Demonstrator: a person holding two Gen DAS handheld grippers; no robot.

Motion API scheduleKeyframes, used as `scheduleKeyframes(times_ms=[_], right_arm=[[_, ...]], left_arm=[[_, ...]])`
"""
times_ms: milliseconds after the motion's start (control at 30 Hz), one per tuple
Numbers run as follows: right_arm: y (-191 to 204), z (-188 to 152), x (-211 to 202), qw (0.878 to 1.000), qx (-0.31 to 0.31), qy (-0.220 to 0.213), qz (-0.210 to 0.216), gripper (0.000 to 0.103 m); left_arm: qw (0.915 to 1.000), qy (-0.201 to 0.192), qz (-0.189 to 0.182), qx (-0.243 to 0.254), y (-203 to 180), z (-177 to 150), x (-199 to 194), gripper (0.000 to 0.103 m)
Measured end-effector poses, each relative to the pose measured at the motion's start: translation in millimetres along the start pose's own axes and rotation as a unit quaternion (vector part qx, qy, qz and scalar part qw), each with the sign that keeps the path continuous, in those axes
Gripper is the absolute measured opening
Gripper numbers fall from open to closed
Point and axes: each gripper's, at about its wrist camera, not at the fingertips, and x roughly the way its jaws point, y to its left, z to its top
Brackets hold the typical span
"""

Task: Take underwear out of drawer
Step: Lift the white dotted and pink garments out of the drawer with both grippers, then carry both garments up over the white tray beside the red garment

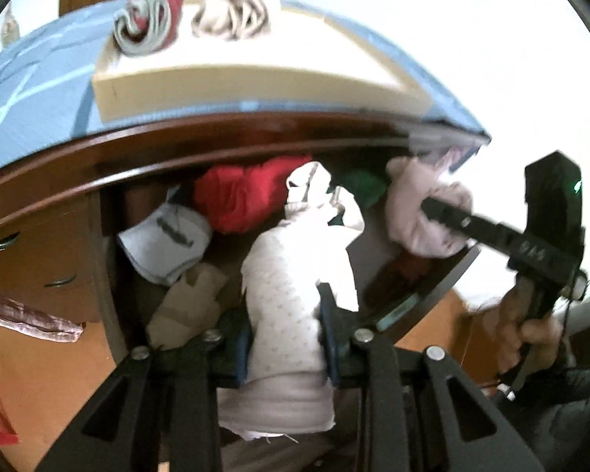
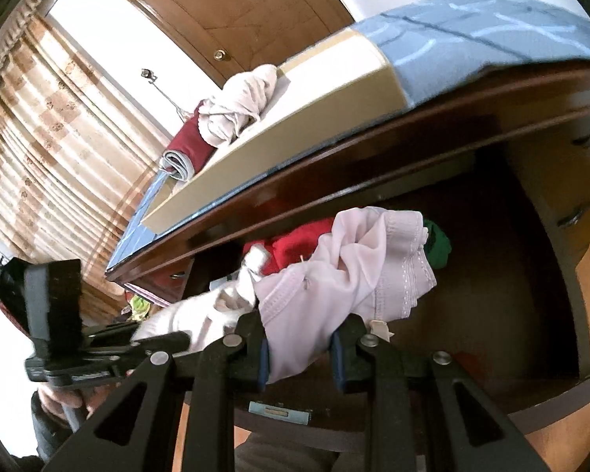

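Note:
The dark wooden drawer [image 1: 432, 299] stands open under the dresser top. My left gripper [image 1: 285, 338] is shut on a white dotted pair of underwear [image 1: 291, 275], which hangs above the drawer. My right gripper [image 2: 299, 354] is shut on a pale pink pair of underwear [image 2: 354, 271], also held over the drawer [image 2: 550, 413]. The left wrist view shows the right gripper [image 1: 432, 208] at the right with the pink pair [image 1: 417, 204]. The right wrist view shows the left gripper [image 2: 169, 344] at the lower left with the white pair [image 2: 200, 314].
In the drawer lie a red garment [image 1: 247, 196], a green one [image 1: 364, 187], a white-and-blue one [image 1: 165, 240] and a beige one [image 1: 188, 303]. On the blue cloth [image 1: 31, 90] stands a cream tray [image 1: 255, 86] with a red-grey roll [image 1: 149, 19] and a beige bundle [image 1: 232, 8].

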Motion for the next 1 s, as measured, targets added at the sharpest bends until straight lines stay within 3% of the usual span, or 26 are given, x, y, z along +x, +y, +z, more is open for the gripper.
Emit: scheduleKeyframes(times_ms=[100, 367, 600, 1000], right_arm=[[11, 2, -9, 0.999, -0.03, -0.013, 0.001, 0.026], [41, 18, -38, 0.993, -0.1, -0.056, 0.005, 0.026], [54, 44, -58, 0.987, -0.137, -0.089, -0.003, 0.026], [79, 92, -65, 0.969, -0.217, -0.119, -0.008, 0.026]], left_arm=[[0.9994, -0.03, -0.016, -0.009, -9, 0, -11, 0.027], [0.9946, -0.103, -0.008, -0.01, -32, 7, -47, 0.027], [0.983, -0.181, 0.005, -0.034, -38, 28, -74, 0.027], [0.966, -0.252, 0.019, -0.054, -45, 71, -77, 0.027]])
